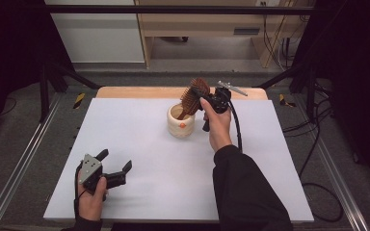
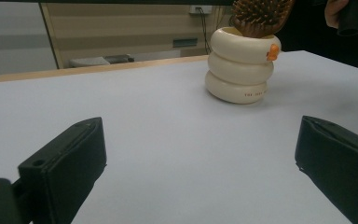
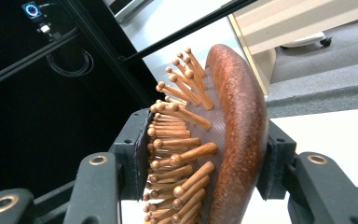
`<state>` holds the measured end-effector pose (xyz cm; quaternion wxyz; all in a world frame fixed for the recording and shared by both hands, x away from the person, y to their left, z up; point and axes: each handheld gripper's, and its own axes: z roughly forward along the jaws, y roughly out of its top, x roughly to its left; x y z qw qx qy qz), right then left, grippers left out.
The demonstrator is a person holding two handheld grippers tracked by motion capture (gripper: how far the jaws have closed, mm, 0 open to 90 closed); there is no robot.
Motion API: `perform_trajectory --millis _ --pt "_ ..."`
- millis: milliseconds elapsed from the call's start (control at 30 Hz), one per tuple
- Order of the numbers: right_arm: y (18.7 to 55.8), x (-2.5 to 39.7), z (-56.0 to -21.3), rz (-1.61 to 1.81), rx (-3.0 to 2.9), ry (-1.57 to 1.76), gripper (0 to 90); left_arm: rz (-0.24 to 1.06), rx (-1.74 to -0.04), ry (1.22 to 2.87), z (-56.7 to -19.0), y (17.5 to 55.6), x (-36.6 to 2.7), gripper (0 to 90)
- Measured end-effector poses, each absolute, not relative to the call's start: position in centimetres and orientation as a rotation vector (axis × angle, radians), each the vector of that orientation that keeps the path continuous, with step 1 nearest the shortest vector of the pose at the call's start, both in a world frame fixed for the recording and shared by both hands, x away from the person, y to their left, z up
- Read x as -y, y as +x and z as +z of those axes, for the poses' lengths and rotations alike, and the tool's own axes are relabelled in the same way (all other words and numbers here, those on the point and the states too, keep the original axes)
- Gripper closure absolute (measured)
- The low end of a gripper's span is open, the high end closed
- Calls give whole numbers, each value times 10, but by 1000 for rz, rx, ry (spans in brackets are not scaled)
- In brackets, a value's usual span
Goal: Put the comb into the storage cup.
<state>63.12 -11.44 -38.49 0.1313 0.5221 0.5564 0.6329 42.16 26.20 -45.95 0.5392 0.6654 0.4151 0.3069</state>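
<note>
The right tongs [image 1: 203, 94] are clamped on the head of a wooden hairbrush [image 1: 194, 97], one jaw pressing into the bristle side and the other against the smooth rounded back, as the right gripper view shows with the brush [image 3: 223, 140] wedged between the two black pads. The brush hangs directly over a cream, ring-stacked holder [image 1: 181, 121] that stands toward the far middle of the white worktop [image 1: 139, 139]; its long axis runs steeply downward and slightly toward the person's left, with the handle end reaching into the holder's open mouth and the head tilted up and away above the rim. From the pictures it cannot be told whether the handle touches the bottom of the holder or only passes the rim. The move in hand appears to turn on keeping that axis in line with the opening, so the brush slides along it rather than catching the rim. The right hand [image 1: 218, 126] is much the nearer; the left tongs [image 1: 114, 166] rest low at the near left corner, jaws wide apart and holding nothing, well apart from the holder [image 2: 240, 65]. The brush is dark reddish-brown wood with pale, ball-tipped wooden pins set in a ribbed pad.
</note>
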Motion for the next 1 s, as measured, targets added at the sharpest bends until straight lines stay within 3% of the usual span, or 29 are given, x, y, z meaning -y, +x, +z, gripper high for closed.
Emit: perform_trajectory --millis 1000 --pt "631 111 -386 1799 -1646 1499 382 729 -987 1583 -460 421 -262 19"
